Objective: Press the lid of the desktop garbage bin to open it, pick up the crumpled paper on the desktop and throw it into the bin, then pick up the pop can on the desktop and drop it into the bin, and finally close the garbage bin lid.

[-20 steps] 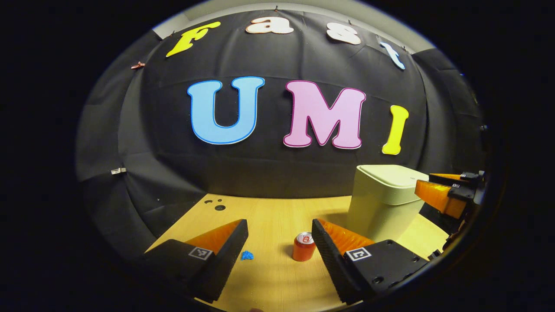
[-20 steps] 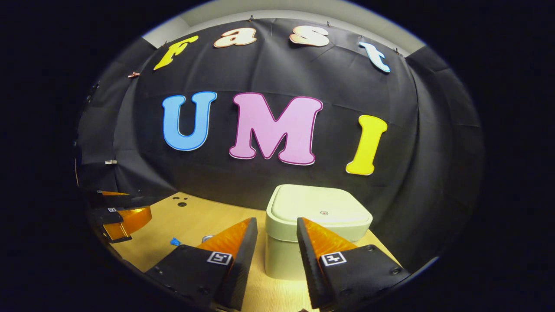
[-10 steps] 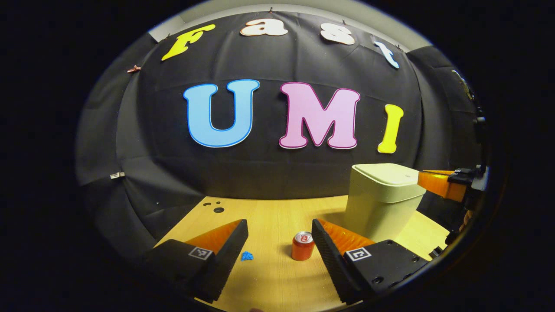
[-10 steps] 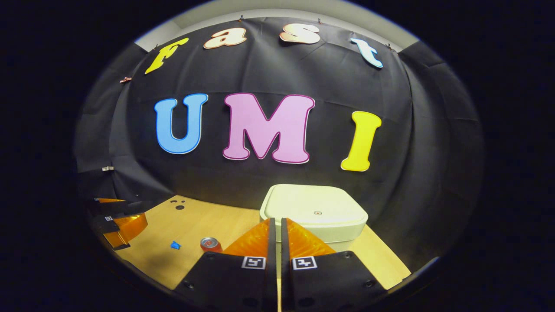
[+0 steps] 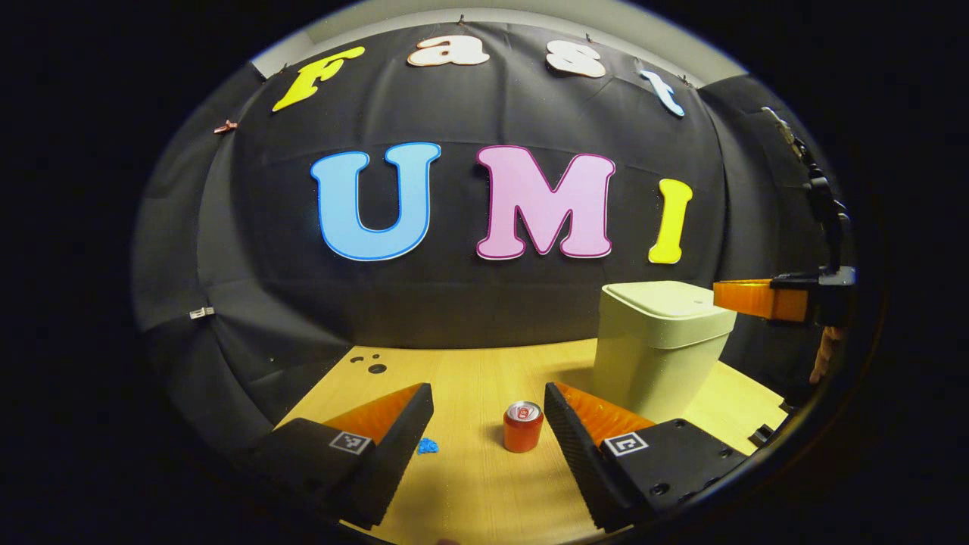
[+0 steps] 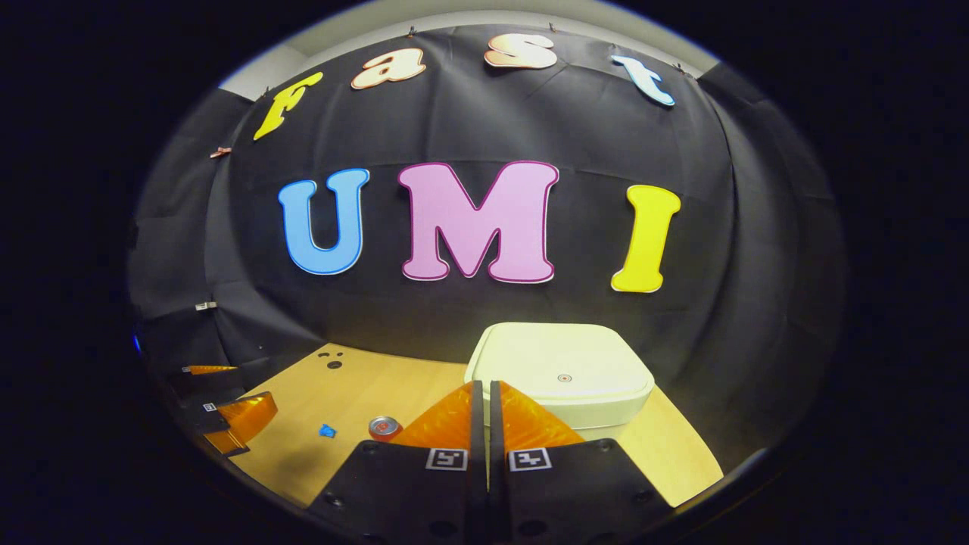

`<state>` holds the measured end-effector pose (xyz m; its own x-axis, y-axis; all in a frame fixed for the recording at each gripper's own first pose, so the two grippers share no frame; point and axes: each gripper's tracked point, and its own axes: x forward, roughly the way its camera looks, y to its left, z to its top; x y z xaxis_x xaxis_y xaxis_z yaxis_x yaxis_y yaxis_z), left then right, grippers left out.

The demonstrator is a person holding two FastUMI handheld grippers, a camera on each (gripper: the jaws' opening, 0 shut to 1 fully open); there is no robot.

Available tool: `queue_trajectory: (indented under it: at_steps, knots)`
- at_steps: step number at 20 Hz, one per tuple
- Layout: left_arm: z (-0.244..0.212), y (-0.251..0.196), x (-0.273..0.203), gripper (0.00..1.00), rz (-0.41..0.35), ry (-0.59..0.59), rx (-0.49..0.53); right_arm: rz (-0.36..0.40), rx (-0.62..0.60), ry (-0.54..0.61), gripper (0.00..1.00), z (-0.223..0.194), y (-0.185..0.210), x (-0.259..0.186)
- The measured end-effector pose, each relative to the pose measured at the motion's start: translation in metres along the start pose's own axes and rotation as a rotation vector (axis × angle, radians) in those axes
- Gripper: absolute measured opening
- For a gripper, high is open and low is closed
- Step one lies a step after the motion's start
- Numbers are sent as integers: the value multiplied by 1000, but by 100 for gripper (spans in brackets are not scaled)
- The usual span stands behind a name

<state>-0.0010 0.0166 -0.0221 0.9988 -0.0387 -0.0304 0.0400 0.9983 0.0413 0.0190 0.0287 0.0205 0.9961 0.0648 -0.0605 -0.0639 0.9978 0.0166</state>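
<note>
A: Right gripper (image 6: 480, 387): jaws were pressed together, nothing between them, poised just above the near edge of the bin lid (image 6: 564, 367). No contact that I could confirm.

B: And the left gripper (image 5: 484, 401)?

A: Jaws spread wide, empty, hovering over the counter (image 5: 469, 484). The pop can (image 5: 521, 427) stood upright between its fingers farther off; the crumpled paper (image 5: 428, 446) lay just beside the left finger.

B: Handling?

A: Judgement only: lid looked like rigid plastic, sprung; press flat near its centre. Paper, light and soft, pinch anywhere. Can, light, smooth, probably dents; take it across the mid-body. Bin (image 5: 657, 344) sat closed at the counter's right.
</note>
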Motion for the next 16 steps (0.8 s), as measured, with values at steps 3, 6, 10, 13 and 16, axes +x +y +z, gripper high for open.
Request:
queue_trajectory:
  at_steps: [3, 6, 10, 13, 16]
  knots:
    - [-1, 4, -1, 96, 11, 4, -1, -17, 2, 7, 5, 5, -9, 6]
    - [-3, 9, -1, 96, 25, 9, -8, -48, -2, 45, 5, -1, -25, 20]
    - [-5, 13, 0, 96, 40, 14, -7, -93, 27, 82, 5, -3, -48, 39]
    - [-6, 13, 2, 96, 39, 19, -4, -133, 13, 93, 5, -3, -66, 52]
    - [-9, 14, 3, 96, 40, 30, -4, -149, 31, 116, 5, -8, -76, 64]
